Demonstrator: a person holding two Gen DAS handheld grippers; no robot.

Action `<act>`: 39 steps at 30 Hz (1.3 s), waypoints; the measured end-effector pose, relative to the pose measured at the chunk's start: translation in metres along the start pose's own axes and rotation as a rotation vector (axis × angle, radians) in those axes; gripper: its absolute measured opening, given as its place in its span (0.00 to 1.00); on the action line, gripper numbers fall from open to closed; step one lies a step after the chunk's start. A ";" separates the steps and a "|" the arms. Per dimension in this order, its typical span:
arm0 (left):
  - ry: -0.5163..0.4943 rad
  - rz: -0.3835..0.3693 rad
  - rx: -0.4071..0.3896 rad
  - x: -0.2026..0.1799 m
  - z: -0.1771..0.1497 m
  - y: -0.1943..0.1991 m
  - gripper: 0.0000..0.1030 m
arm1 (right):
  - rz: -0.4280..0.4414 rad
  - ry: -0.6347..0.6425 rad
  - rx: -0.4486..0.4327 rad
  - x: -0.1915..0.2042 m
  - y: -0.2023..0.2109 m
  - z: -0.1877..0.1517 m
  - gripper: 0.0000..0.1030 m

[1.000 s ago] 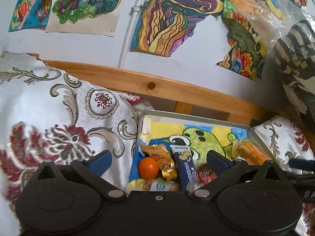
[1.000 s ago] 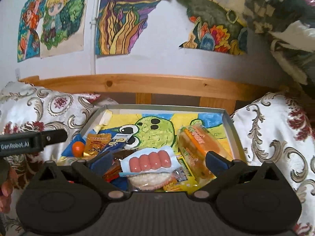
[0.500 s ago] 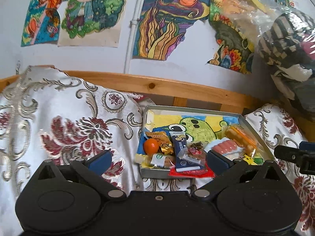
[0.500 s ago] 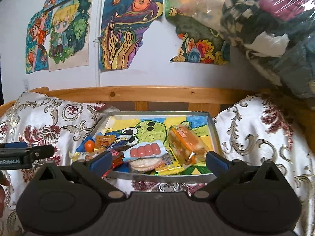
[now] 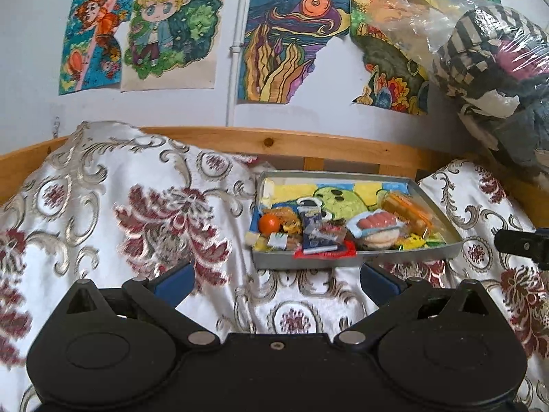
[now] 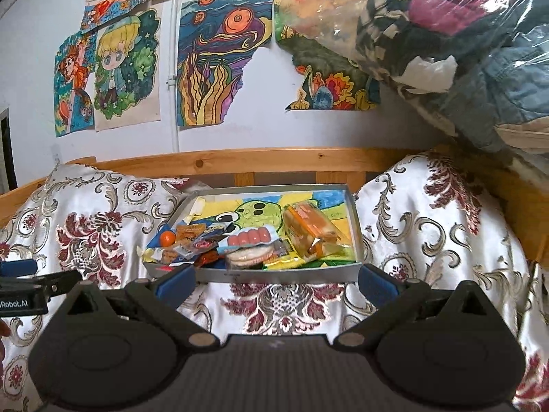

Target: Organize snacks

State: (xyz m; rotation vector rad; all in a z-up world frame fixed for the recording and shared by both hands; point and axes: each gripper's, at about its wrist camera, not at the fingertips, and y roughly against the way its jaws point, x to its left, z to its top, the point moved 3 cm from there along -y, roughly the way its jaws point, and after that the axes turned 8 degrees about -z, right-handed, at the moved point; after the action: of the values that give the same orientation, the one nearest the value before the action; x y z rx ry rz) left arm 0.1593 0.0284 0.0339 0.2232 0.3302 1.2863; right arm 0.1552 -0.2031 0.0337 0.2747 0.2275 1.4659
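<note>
Left tongs (image 5: 276, 279) — blue-tipped, spread wide apart, empty, held above the patterned bedcover (image 5: 137, 213).
Right tongs (image 6: 276, 279) — likewise spread apart, nothing between them, just short of the tray's near rim.
Grey metal tray (image 6: 274, 273) — lies on the bedcover between two covered pillows, lined with a green cartoon drawing.
Snacks, all inside the tray, crowded toward its near edge: small orange fruit (image 6: 167, 238) at the near-left; packet of pink sausages (image 6: 249, 237) in the middle, overlapping a round pale cracker pack (image 6: 248, 255); wrapped orange-and-yellow bread (image 6: 308, 231) on the right; dark blue packet (image 5: 313, 231) and several small wrappers, print unreadable.
Wooden headboard rail (image 6: 274, 161) — behind the tray.
Coloured drawings (image 6: 212, 68) — on the white wall.
Plastic-wrapped clothing bundle (image 6: 463, 51) — upper right.
</note>
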 end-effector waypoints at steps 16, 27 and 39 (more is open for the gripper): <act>0.000 0.045 0.029 -0.018 -0.024 0.047 0.99 | 0.028 0.068 -0.068 0.007 0.051 -0.029 1.00; -0.053 0.049 0.046 -0.031 -0.038 0.056 0.99 | 0.021 0.075 -0.045 0.001 0.061 -0.048 1.00; -0.094 0.047 0.083 -0.036 -0.046 0.052 0.99 | -0.018 0.084 -0.020 -0.007 0.055 -0.060 1.00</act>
State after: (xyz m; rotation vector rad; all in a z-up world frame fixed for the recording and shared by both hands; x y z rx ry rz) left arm 0.0867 0.0063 0.0129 0.3625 0.2991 1.3047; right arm 0.0835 -0.2029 -0.0057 0.1946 0.2824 1.4629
